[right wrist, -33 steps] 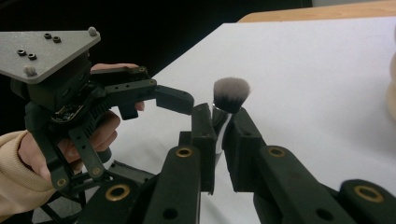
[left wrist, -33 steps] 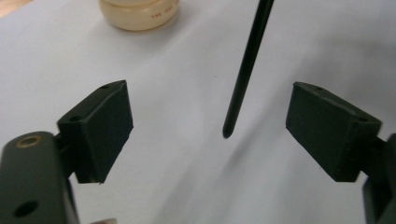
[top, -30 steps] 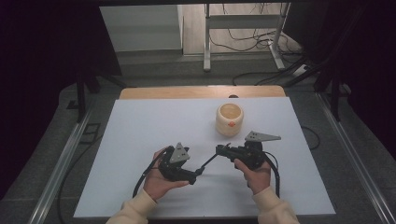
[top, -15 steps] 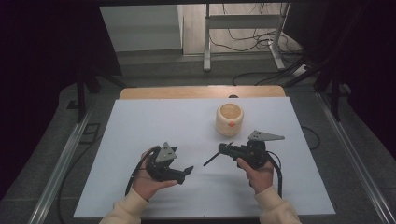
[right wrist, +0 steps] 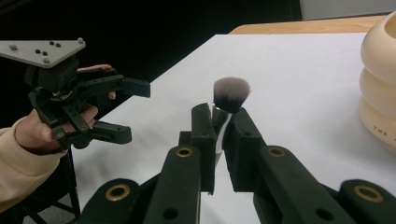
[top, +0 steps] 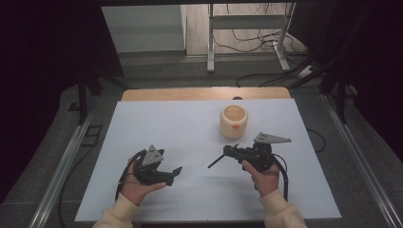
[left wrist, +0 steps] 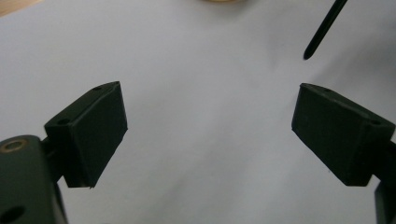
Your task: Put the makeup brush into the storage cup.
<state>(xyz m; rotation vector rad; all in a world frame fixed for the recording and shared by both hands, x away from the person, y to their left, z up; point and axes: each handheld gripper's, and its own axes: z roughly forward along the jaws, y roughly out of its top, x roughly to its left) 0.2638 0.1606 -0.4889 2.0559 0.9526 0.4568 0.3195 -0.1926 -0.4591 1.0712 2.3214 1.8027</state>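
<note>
My right gripper (top: 229, 152) is shut on a slim brush (top: 216, 163), whose black handle slants down to the left over the white table. In the right gripper view the jaws (right wrist: 222, 116) clamp the silver collar, and the grey bristle head (right wrist: 231, 94) stands up past them. My left gripper (top: 175, 173) hovers to the left, apart from the handle tip, open and holding nothing. Its pads (left wrist: 95, 130) stand wide apart, with the handle tip (left wrist: 322, 32) at the upper right. A cream ribbed pot (top: 234, 122) stands upright behind the right gripper.
The white table top (top: 180, 123) has a wooden strip (top: 204, 93) along its far edge. Metal rails run down both sides. The cream pot (right wrist: 380, 84) sits close on the right of the right gripper. The left gripper (right wrist: 138, 112) and its hand hover at the table's left.
The left gripper has drawn away to the left from the brush handle's tip, which it was right next to a second ago. The right gripper and brush have stayed put.
</note>
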